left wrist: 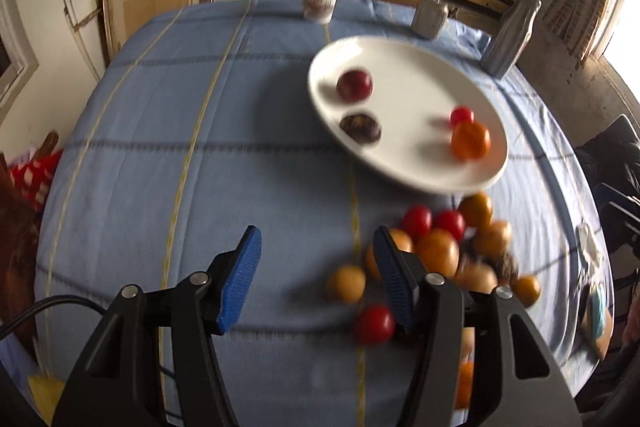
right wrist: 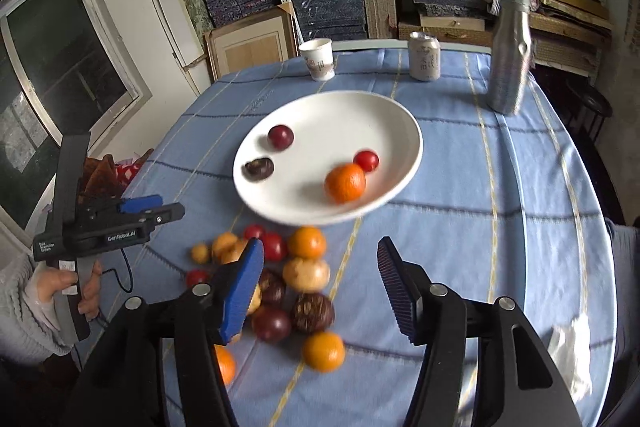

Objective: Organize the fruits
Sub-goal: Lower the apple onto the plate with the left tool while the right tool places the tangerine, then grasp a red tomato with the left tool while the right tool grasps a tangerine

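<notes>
My left gripper (left wrist: 316, 279) hangs with its blue-padded jaws parted and nothing between them, low centre in its own view; my right gripper (right wrist: 320, 287) is likewise released and empty, over bare blue checked tablecloth (right wrist: 460, 187). The round white plate (right wrist: 380, 115), mid-frame, already carries four fruits, among them a bright orange mandarin (right wrist: 345, 183). The loose pile of mixed red, orange and brown fruits (right wrist: 288, 279) lies just below it — I judge the next pick best taken from the pile's edge, one piece squarely between the pads, without nudging its neighbours rolling.
</notes>
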`<state>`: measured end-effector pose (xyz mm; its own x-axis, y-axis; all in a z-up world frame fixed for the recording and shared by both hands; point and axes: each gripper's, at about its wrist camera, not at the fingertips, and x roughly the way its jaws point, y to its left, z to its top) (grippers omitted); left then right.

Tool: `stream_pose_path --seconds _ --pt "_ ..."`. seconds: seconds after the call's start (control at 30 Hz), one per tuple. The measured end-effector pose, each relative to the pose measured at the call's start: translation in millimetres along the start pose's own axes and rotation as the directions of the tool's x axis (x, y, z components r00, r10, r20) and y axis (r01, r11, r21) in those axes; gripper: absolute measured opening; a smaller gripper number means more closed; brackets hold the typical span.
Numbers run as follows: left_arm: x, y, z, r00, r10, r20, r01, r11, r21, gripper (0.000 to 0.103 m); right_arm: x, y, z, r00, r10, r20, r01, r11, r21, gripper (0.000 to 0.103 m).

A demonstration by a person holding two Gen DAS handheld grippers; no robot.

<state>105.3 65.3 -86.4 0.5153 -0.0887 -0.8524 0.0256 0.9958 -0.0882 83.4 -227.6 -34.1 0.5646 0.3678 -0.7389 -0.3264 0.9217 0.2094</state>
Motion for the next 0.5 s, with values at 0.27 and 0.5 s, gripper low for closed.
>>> stream_pose_path --seconds 0.27,0.5 --pt "-3 -3 -48 0.999 -0.009 -0.045 0.010 1.000 0.017 0.057 -14 2 -49 0.998 -0.001 -0.061 0.002 1.000 0.027 0.061" --pt "8 -27 -53 0.998 -0.019 -0.058 0.024 0.996 0.091 0.057 -29 11 -57 0.999 -0.012 -0.047 0.013 1.000 0.006 0.061"
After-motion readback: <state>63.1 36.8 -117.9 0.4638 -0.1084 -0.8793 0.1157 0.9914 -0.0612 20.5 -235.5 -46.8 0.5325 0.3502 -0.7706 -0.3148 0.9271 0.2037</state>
